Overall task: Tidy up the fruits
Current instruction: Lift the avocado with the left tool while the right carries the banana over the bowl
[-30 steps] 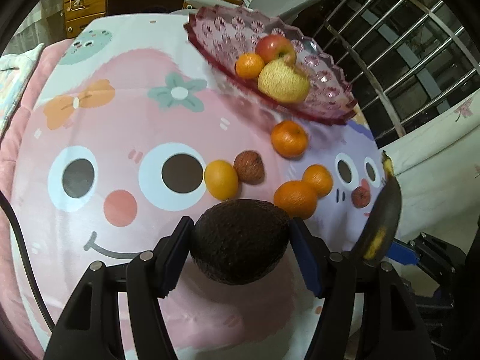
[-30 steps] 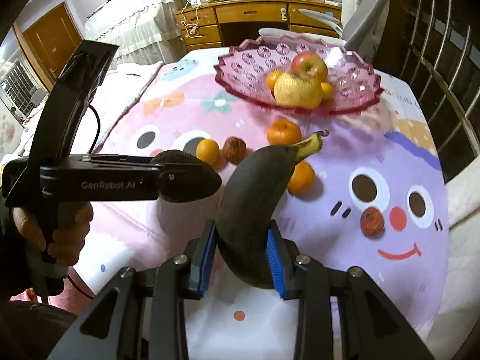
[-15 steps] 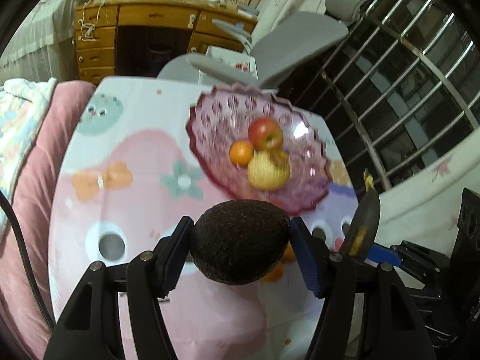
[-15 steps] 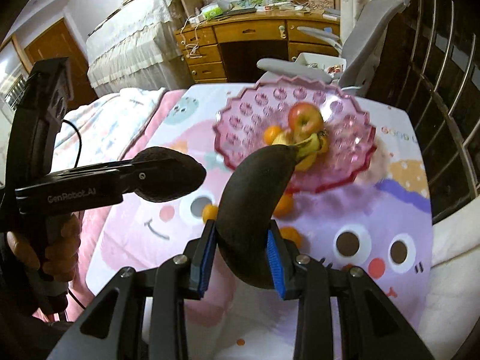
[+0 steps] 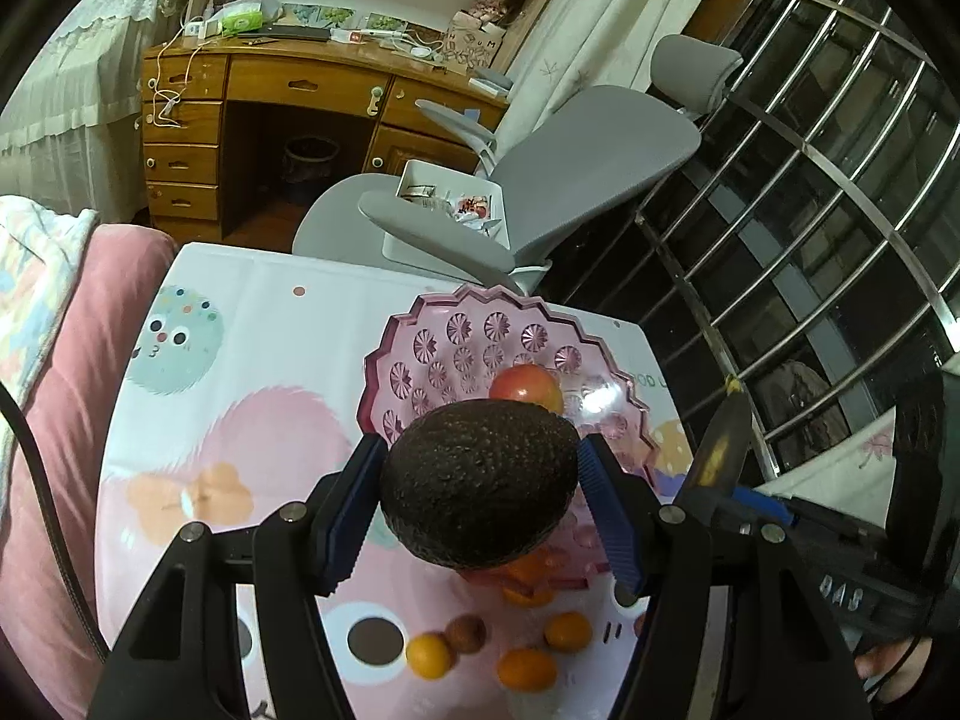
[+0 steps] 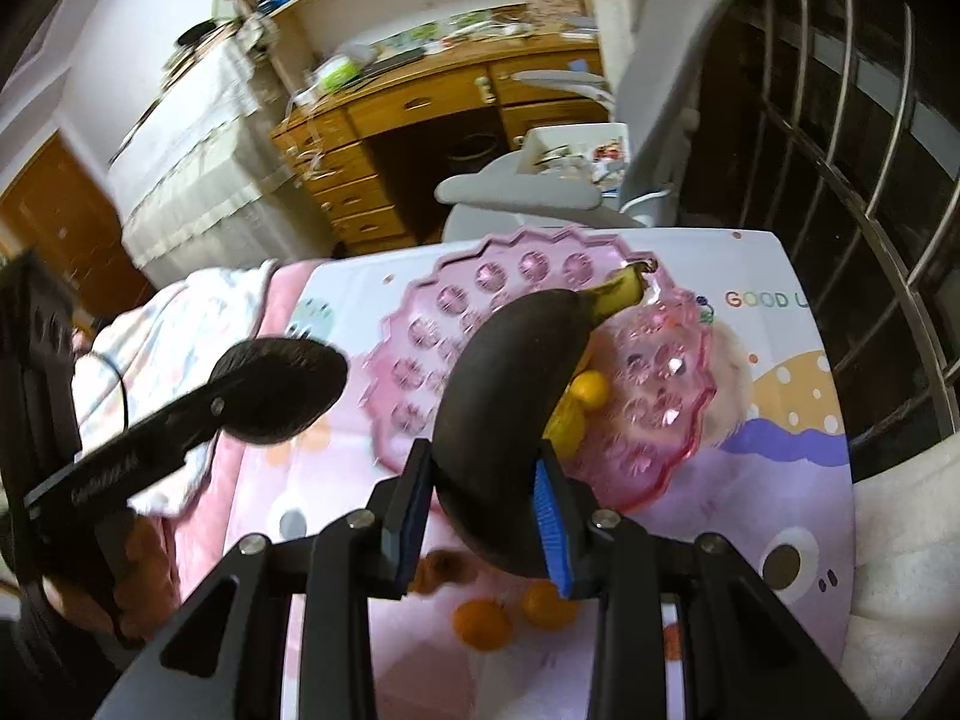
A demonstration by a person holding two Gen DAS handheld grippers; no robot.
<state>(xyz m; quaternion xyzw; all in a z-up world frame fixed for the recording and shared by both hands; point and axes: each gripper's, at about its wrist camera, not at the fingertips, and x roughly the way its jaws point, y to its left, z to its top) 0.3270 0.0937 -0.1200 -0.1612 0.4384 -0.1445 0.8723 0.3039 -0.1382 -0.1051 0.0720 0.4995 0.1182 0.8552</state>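
Note:
My left gripper [image 5: 480, 510] is shut on a dark, bumpy avocado [image 5: 480, 480], held in the air over the near rim of the pink glass fruit bowl [image 5: 432, 354]. A red apple [image 5: 528, 387] shows in the bowl behind the avocado. My right gripper [image 6: 483, 510] is shut on a blackened banana [image 6: 510, 396] with a yellow stem, raised in front of the same bowl [image 6: 660, 384]. The banana [image 5: 717, 450] also appears at the right of the left wrist view, and the avocado [image 6: 282, 387] at the left of the right wrist view. Yellow fruit in the bowl is partly hidden.
Several oranges [image 5: 525, 666] and a brown fruit [image 5: 467, 633] lie on the cartoon tablecloth [image 5: 252, 420] below the grippers. A grey office chair [image 5: 570, 180] and a wooden desk [image 5: 300, 102] stand behind the table. Window bars [image 5: 810, 210] run along the right. A pink cushion [image 5: 54, 420] borders the left.
Both grippers have risen and tilted up with their fruit, toward the bowl. The loose oranges have slid to the bottom of both views; the room behind has come into sight.

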